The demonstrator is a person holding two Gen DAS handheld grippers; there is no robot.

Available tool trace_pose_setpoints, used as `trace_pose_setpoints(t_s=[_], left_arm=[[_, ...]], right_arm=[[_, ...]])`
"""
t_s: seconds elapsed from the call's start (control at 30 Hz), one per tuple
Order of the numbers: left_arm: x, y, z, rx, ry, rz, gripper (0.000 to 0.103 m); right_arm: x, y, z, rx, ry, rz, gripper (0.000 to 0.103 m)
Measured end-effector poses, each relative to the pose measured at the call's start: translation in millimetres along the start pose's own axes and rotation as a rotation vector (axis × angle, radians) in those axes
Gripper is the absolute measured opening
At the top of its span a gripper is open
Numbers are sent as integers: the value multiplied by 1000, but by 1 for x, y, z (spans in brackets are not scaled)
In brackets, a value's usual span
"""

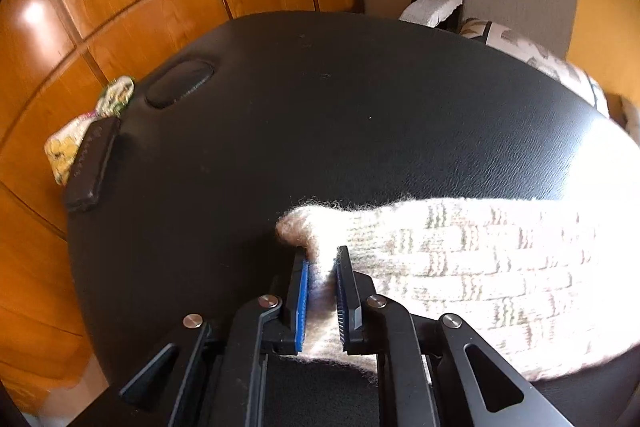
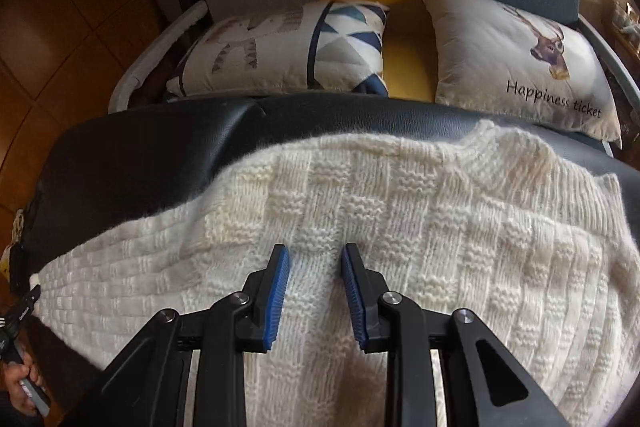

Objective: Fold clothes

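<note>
- One black table [image 1: 320,99], with the one cream sweater [image 2: 400,227] spread flat over it, collar at the far edge.
- Two cushions [image 2: 288,47] lie just behind the table; they play no part in the fold.
- Right gripper [image 2: 316,255]: jaws spread, over the sweater's middle, holding nothing. Closing here would, I judge, bunch the body rather than catch an edge.
- Left gripper [image 1: 322,259]: jaws pinching the cuff [image 1: 304,227] of the sleeve at the near edge. The fuzzy knit could slip out, or stretch if pulled hard.

1 sweater [image 2: 360,227] – 2 pillows [image 2: 288,47] – 2 hand-held grippers [image 2: 316,259].
</note>
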State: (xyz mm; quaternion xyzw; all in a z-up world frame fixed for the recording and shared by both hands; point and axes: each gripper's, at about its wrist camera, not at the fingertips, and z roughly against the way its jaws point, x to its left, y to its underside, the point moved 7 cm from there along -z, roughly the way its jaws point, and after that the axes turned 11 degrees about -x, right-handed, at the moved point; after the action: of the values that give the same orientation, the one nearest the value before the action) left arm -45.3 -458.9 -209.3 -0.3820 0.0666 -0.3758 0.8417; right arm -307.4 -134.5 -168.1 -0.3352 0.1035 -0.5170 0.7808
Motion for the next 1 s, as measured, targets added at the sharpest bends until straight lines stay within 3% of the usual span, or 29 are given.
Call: trace_pose_setpoints(t_s=[0.17, 0.27, 0.4, 0.5, 0.57, 0.63, 0.77, 0.87, 0.93, 1.0], left_arm=[[-9, -9, -15, -18, -55, -49, 13], [-10, -19, -24, -11, -45, -33, 13], [3, -33, -18, 44, 61, 108, 15], [15, -42, 14, 2, 137, 226, 15], [9, -38, 44, -13, 247, 265, 17], [-12, -22, 72, 14, 398, 257, 19], [-78, 42, 138, 106, 660, 102, 19], [-116, 91, 178, 160, 741, 13, 19], [-141, 124, 205, 197, 794, -47, 20], [-156, 148, 223, 216, 811, -88, 22]], right_arm=[[6, -6, -8, 5, 45, 56, 27], [4, -7, -1, 54, 5, 40, 27], [-12, 2, 61, 1, -101, -27, 27], [-40, 29, 123, -39, -194, -81, 28], [-72, 61, 162, -31, -236, -133, 29], [-107, 98, 194, -11, -231, -181, 30], [-168, 176, 241, 50, -175, -268, 30], [-191, 231, 252, 126, -106, -258, 30], [-203, 250, 257, 126, -35, -219, 30], [-205, 255, 260, 90, -29, -200, 30]])
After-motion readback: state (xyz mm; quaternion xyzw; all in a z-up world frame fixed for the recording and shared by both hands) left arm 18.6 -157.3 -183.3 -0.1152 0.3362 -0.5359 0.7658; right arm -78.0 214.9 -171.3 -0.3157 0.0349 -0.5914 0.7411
